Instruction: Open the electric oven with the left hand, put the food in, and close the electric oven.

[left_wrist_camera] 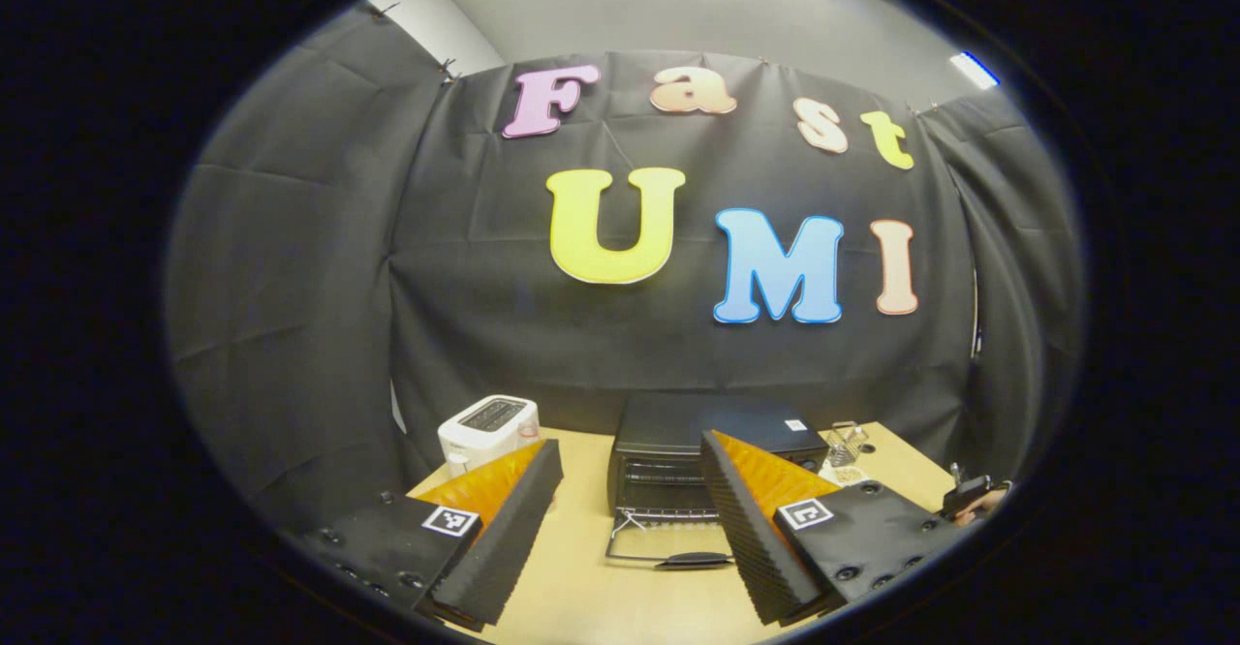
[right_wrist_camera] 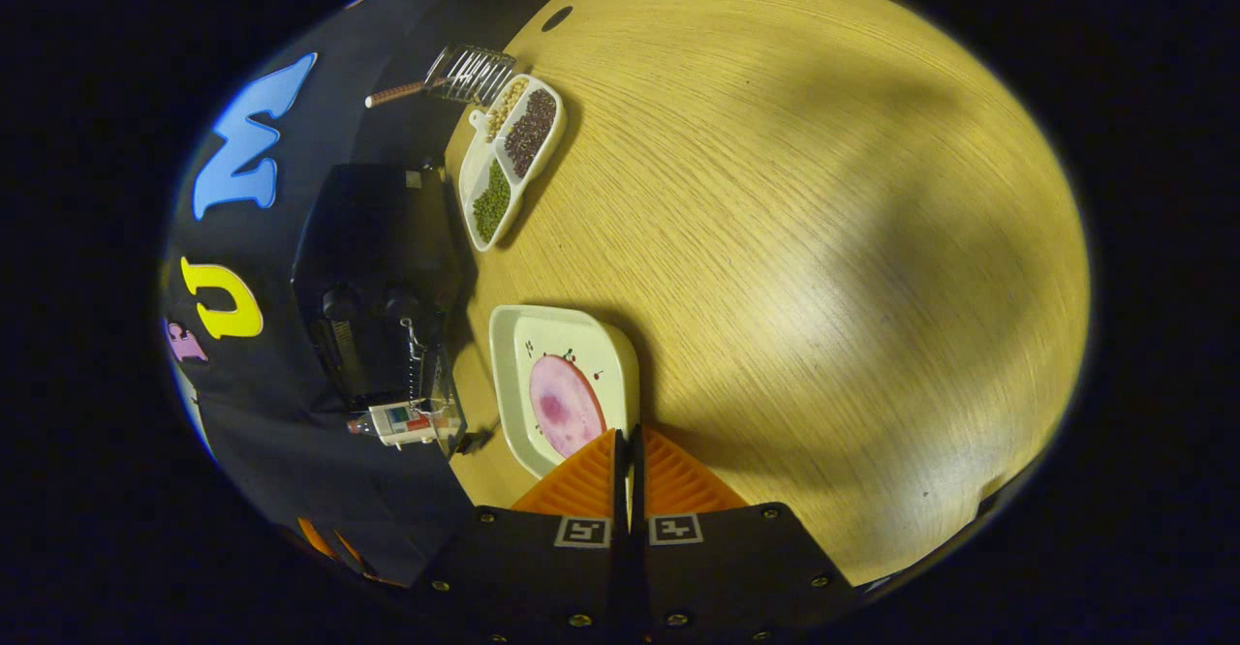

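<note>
Left gripper view has the left gripper (left_wrist_camera: pixel 630 509) hanging back with fingers spread, facing the oven (left_wrist_camera: pixel 712 456), whose door (left_wrist_camera: pixel 668 543) lies open. The right gripper (right_wrist_camera: pixel 625 466) pinches the rim of the plate (right_wrist_camera: pixel 562 383) bearing the food (right_wrist_camera: pixel 565 405), probably ready to load it.

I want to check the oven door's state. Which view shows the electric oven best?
The left gripper view: the electric oven faces the camera upright, door dropped open, rack visible. The right gripper view shows the oven sideways and dark at the table's edge.
</note>
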A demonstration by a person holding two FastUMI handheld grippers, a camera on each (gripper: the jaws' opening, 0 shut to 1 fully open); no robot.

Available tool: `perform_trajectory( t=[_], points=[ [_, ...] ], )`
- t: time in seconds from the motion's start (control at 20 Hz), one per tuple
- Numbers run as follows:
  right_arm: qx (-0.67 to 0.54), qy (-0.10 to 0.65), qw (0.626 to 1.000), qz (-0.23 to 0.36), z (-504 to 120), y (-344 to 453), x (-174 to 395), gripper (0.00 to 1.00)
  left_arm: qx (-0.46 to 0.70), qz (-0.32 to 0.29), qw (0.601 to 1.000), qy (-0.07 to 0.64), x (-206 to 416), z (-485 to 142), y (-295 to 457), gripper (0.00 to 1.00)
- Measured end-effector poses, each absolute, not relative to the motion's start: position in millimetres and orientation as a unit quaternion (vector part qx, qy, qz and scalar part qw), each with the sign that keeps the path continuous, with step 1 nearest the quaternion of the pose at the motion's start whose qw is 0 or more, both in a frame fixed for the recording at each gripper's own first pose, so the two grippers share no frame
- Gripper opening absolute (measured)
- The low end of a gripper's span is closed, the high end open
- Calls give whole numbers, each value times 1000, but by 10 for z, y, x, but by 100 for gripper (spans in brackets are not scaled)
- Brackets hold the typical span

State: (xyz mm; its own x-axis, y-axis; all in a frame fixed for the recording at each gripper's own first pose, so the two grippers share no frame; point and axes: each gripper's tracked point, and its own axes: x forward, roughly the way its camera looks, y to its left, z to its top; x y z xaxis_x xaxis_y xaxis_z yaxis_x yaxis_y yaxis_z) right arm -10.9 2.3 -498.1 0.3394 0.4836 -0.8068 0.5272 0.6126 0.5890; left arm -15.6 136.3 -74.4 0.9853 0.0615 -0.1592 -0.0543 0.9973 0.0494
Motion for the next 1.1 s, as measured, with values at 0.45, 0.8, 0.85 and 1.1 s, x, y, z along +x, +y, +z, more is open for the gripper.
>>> perform_trajectory(
  t=[0.45, 0.8, 0.85, 1.1],
  points=[
    [297, 639, 700, -115, -5055, -55, -162, 16, 21, 16, 996, 83, -149, -802, 1245, 100],
    [342, 582, 733, -84, -5056, -63, -169, 1, 20, 23, 996, 82, -148, -807, 1338, 100],
    [387, 571, 721, -64, -5022, 0, -212, 0, 20, 24, 996, 83, -149, -805, 1361, 100],
    [496, 518, 694, -68, -4957, -51, -321, 0, 19, 26, 996, 81, -92, -764, 1392, 100]
  ],
)
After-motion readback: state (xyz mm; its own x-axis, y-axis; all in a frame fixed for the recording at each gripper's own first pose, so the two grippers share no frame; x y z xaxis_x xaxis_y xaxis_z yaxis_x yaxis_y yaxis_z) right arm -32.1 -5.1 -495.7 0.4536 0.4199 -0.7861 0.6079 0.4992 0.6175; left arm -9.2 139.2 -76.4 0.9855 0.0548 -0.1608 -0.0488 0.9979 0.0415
